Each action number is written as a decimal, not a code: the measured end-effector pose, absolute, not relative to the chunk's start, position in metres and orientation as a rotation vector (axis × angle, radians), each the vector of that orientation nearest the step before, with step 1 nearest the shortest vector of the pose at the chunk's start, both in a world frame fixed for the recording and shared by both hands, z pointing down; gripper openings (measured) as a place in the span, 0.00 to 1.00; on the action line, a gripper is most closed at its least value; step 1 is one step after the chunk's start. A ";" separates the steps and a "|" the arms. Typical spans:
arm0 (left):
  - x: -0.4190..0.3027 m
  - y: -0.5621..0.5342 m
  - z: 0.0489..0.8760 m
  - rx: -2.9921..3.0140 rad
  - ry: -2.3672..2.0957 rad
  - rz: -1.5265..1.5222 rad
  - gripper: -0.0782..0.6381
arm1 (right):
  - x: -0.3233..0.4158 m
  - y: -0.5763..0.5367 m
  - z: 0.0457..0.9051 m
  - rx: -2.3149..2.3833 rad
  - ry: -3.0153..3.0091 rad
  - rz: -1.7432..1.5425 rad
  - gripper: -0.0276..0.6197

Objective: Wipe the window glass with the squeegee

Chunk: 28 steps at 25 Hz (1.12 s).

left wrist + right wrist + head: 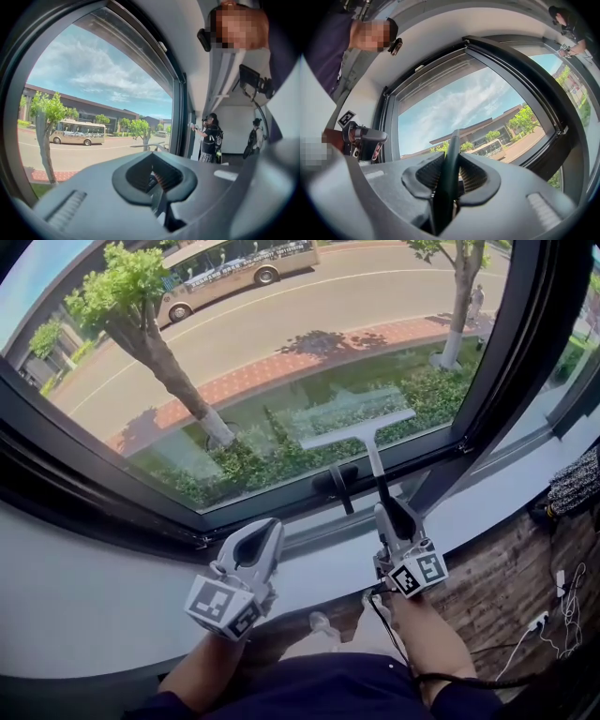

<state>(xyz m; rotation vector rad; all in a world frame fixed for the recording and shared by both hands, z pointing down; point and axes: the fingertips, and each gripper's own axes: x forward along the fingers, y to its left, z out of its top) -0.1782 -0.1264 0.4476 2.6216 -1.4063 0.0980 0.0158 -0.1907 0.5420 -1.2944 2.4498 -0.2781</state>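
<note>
A large pane of window glass point(281, 352) sits in a dark frame point(94, 456) above a pale sill point(94, 587). Through it show a road, a bus point(234, 268), trees and a hedge. At 3 o'clock of the sill there is dark wood panelling point(506, 587) with cables.

The squeegee point(361, 432) is T-shaped, with a pale, slightly tilted blade on a thin shaft that darkens toward the handle. The blade lies low on the pane, at 12 o'clock from the right gripper point(396, 518). That gripper's jaws are clamped on the dark handle, which runs up between the pads point(471, 176).

The left gripper point(262, 538) hangs over the sill at 9 o'clock of the right one, its jaws closed together with nothing between them.

The blade's right end is near the frame's slanting upright point(506, 343). A dark window latch point(336, 482) sits just below the blade at 7 o'clock. The glass stretches wide toward 10 and 12 o'clock.
</note>
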 end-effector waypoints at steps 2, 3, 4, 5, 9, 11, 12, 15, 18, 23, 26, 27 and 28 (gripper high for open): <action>-0.181 -0.124 0.452 2.604 -1.419 0.104 0.11 | 0.017 -0.189 0.549 -1.300 2.452 -0.289 0.20; -0.183 -0.122 0.453 2.599 -1.428 0.109 0.11 | 0.018 -0.188 0.552 -1.304 2.453 -0.297 0.20; -0.185 -0.122 0.454 2.596 -1.438 0.113 0.11 | 0.018 -0.187 0.555 -1.307 2.453 -0.307 0.20; -0.187 -0.121 0.454 2.590 -1.447 0.115 0.11 | 0.018 -0.186 0.557 -1.310 2.455 -0.318 0.20; -0.192 -0.122 0.454 2.562 -1.462 0.103 0.11 | 0.018 -0.183 0.569 -1.322 2.472 -0.349 0.20; -0.194 -0.123 0.452 2.564 -1.464 0.100 0.11 | 0.017 -0.183 0.572 -1.328 2.479 -0.349 0.20; -0.196 -0.124 0.452 2.567 -1.466 0.102 0.11 | 0.016 -0.182 0.572 -1.330 2.481 -0.346 0.20; -0.200 -0.125 0.452 2.556 -1.477 0.103 0.11 | 0.017 -0.182 0.574 -1.334 2.481 -0.344 0.20; -0.204 -0.126 0.456 2.535 -1.484 0.110 0.11 | 0.017 -0.181 0.580 -1.344 2.487 -0.368 0.20; -0.209 -0.122 0.458 2.521 -1.469 0.090 0.11 | 0.011 -0.175 0.602 -1.385 2.533 -0.447 0.20; -0.214 -0.124 0.454 2.522 -1.457 0.084 0.11 | 0.006 -0.175 0.607 -1.408 2.555 -0.478 0.20; -0.215 -0.125 0.453 2.520 -1.456 0.079 0.11 | 0.005 -0.175 0.608 -1.413 2.559 -0.490 0.20; -0.216 -0.126 0.451 2.518 -1.457 0.072 0.11 | 0.004 -0.176 0.609 -1.416 2.561 -0.502 0.20</action>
